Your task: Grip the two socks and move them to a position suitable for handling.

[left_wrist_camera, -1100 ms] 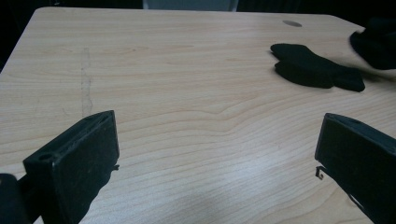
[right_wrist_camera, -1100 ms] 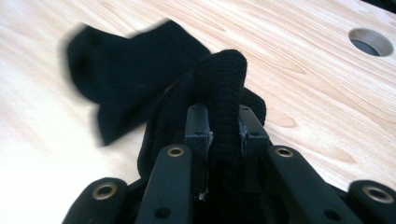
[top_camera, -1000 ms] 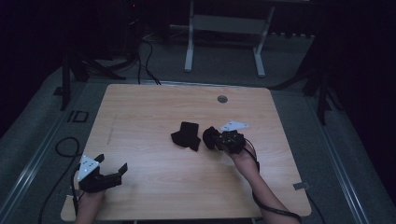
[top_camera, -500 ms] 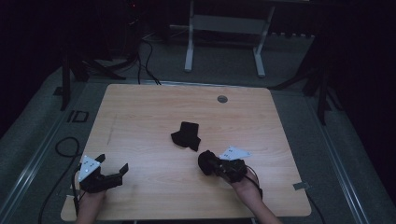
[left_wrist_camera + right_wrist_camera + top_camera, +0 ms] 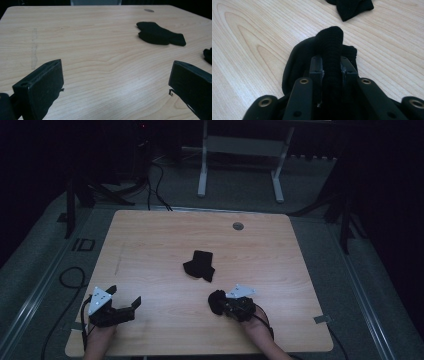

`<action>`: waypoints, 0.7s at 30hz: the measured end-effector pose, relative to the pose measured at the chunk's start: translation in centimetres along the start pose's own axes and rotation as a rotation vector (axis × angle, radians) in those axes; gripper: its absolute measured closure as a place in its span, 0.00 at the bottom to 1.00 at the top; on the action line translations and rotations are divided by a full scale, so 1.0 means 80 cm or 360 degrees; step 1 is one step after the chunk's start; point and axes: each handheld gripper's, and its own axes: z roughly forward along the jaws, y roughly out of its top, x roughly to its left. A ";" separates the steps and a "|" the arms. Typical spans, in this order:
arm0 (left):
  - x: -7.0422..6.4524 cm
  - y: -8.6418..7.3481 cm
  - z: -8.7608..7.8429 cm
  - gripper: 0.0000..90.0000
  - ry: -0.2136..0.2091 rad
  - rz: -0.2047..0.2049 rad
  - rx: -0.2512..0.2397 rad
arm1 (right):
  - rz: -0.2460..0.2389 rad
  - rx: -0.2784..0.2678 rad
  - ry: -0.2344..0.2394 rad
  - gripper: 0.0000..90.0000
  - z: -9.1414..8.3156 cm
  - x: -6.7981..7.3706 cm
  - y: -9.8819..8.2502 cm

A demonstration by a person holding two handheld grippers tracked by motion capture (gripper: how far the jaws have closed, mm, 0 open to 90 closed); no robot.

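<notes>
A small black sock (image 5: 329, 37) is bunched up between the pads of my right gripper (image 5: 329, 62), which is shut on it; the jaws have just been opening a little, with the sock still pinched. In the high view that gripper (image 5: 220, 302) is low over the table's front right, the sock (image 5: 216, 300) at its tip. A second black sock (image 5: 200, 265) lies folded flat at the table's middle, also seen ahead of the left gripper (image 5: 160, 33). My left gripper (image 5: 123, 295) rests at the front left, open with nothing between its jaws (image 5: 113, 75).
The light wooden table (image 5: 150, 240) has a round metal grommet (image 5: 238, 225) near its far edge. A white desk frame (image 5: 240, 150) stands beyond it on the dark floor. A cable (image 5: 65, 280) loops on the floor at the left.
My right gripper has drawn back from beside the folded sock toward the front edge and sunk lower, carrying the bunched sock. The left gripper has stayed put.
</notes>
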 end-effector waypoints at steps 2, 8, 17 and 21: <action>-0.002 0.001 0.001 0.00 -0.0018 -0.0018 0.0005 | 0.0010 0.0008 0.0015 0.79 -0.001 -0.001 0.001; -0.016 0.004 0.007 0.00 -0.0111 -0.0055 0.0062 | 0.0019 -0.0030 0.0109 0.54 -0.031 0.001 0.013; -0.094 0.017 0.036 0.17 -0.0475 0.0018 0.0216 | 0.0098 -0.0215 0.0066 0.51 -0.083 -0.030 0.035; -0.136 0.027 0.061 0.20 -0.0683 0.0055 0.0330 | 0.0135 -0.0159 0.0098 0.56 -0.072 -0.045 0.031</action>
